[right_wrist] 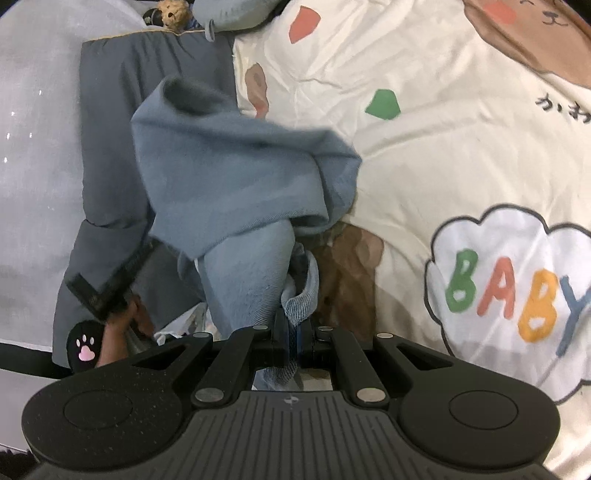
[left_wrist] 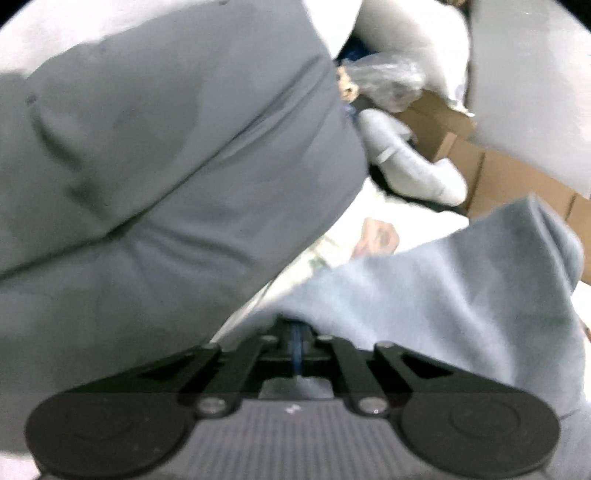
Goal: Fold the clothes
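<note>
Both grippers are lifting the blue-grey garment [right_wrist: 236, 177] above the printed bedcover [right_wrist: 443, 155], the right gripper [right_wrist: 293, 343] clamping its ribbed hem and the left gripper [left_wrist: 295, 339] closing on another edge; next, presumably, spreading it flat for folding.

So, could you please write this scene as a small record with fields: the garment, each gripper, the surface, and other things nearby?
garment: blue-grey sweatshirt, bunched and lifted, not yet folded
right gripper: shut on a ribbed edge of the sweatshirt
left gripper: shut, light blue cloth at its fingers; grip not clearly visible
surface: cream blanket with bear print and the word BABY
nearby: dark grey padded cover, cardboard box, small stuffed toy
</note>
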### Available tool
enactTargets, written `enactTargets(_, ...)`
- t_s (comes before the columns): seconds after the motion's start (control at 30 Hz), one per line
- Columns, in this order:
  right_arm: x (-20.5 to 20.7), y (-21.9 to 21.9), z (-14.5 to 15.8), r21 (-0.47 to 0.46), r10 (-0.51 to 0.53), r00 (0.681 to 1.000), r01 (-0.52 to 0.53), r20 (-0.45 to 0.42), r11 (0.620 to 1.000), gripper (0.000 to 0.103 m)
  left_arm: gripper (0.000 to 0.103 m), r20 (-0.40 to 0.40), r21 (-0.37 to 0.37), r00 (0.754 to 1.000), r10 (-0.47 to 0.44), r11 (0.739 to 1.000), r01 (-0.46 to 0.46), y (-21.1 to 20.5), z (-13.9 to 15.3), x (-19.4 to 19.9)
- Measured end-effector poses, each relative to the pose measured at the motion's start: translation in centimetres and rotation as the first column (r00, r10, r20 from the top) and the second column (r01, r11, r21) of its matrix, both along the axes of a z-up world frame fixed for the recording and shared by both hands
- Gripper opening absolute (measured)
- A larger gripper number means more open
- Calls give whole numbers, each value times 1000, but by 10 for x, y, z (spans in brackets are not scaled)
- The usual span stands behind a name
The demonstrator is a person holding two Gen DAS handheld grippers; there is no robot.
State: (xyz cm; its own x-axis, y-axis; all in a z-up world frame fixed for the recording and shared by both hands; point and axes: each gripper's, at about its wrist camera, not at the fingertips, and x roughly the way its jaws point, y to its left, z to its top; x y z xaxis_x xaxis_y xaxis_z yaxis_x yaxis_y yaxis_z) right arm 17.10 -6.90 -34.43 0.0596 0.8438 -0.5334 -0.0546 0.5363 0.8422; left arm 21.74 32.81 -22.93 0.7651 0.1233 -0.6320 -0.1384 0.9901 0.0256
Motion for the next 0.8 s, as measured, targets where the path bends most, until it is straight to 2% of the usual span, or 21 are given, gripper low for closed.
enactTargets(0.13,-7,0,-6,-3,19,1000,-19,-11,1000,1,0,20,32,998,-67,997,66,-16,10,26)
enactTargets(0.27,-9,-3,-7,-19,28,999,-29,-16,999,2,0,-12,35,996,-85,996,86,-21,14,44)
enactTargets(0.33,-7,-5,-6,-32,37,999,-37,-7,999,3,5,-36,34,996,-81,996,82,-22,13,44)
enactTargets(0.43,-2,-10,-4,-51,44,999,-44,0,998,8,11,-72,22,996,-53,998,55,-19,6,33)
enactTargets(0.57,1,-29,2,-65,26,1000,-25,15,998,15,34,-115,6,993,4,1000,-3,-12,-3,10)
enactTargets(0.67,-1,-47,6,-76,-7,999,10,38,997,30,34,-150,-10,987,52,999,-54,-7,-13,-9)
enactTargets(0.73,0,-56,7,-82,-33,998,36,47,996,33,36,-174,-26,981,80,996,-86,-4,-21,-21)
enactTargets(0.8,3,-64,8,-98,-52,997,58,60,994,35,44,-192,-38,976,107,993,-116,-2,-27,-34)
